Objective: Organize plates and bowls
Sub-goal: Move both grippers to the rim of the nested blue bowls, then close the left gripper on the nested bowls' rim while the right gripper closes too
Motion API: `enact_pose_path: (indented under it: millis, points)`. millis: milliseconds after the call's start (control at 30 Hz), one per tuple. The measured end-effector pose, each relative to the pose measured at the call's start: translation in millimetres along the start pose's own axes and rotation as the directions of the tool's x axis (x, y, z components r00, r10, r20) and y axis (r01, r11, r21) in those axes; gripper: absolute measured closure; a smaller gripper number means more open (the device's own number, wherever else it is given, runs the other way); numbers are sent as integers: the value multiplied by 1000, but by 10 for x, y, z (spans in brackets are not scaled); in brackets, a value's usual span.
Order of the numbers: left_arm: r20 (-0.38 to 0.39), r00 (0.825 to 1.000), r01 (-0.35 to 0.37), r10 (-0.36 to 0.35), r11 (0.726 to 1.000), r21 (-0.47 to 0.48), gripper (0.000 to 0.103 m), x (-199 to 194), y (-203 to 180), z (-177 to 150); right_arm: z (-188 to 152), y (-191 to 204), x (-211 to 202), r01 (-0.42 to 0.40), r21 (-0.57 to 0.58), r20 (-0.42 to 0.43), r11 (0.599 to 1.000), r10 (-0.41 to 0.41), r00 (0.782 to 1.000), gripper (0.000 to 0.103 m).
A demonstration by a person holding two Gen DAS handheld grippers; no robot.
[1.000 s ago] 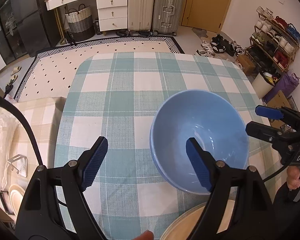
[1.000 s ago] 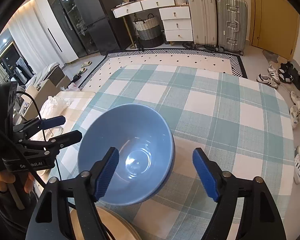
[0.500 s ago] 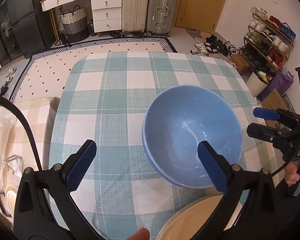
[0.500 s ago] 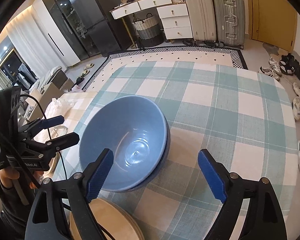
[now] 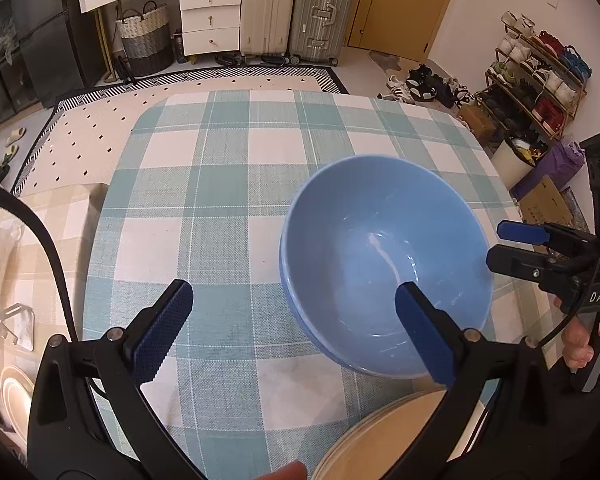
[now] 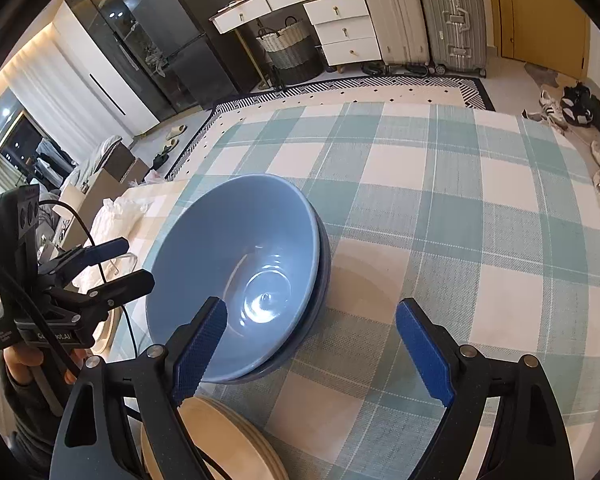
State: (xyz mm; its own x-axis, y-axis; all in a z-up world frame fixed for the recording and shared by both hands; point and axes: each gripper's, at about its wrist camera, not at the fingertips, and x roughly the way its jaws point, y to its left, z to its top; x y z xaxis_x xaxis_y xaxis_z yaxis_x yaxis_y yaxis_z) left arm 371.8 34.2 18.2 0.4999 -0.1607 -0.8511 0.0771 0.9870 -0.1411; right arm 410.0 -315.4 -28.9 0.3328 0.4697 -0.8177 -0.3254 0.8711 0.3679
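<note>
Legibly, white letters reading "DAS" are showing on the body of the right gripper (image 5: 518,242) in the left wrist view; the white lettering on the left gripper (image 6: 118,266) in the right wrist view is partly hidden by a cable and cannot be read whole.

Both grippers are standing open and holding nothing. The left gripper's jaws have just been opening wider than a second ago, with only the checked tablecloth (image 5: 220,184) between them, its right pad showing in front of the bowls' near rim. The right gripper's jaws have also been opening a little, with its left pad in front of the bowls' near edge and the cloth between.

Two blue bowls (image 5: 384,264), nested one in the other, are sitting on the teal-and-white cloth, toward its right near part in the left wrist view. A stack of beige plates (image 6: 216,440) is lying just nearer than the bowls, at the table's near edge. Compared with the earlier frames, the bowls and plates are sitting in the same place on the cloth.
</note>
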Motion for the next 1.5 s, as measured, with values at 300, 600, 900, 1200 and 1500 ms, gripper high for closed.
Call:
enact_pose_path:
  millis: [300,600,900,1200,1500]
  points:
    - [-30,999,15,-16,1000,-12,3,226,1,1,-9,-16,167,-30,9,-32,999,31,999,15]
    - [-69,997,36,-38,999,-30,4,500,45,-22,-25,-33,372,-36,19,-65,999,37,997,15]
    - [-115,992,50,-54,998,-36,33,749,32,-52,-57,13,520,-24,1,-90,1000,24,996,20]
    - [-127,984,115,-125,990,-80,69,959,84,-53,-78,-10,656,-9,23,-117,1000,12,993,36]
    - [-87,993,79,-83,996,-46,89,962,43,-48,-71,32,739,-20,27,-109,999,23,994,70]
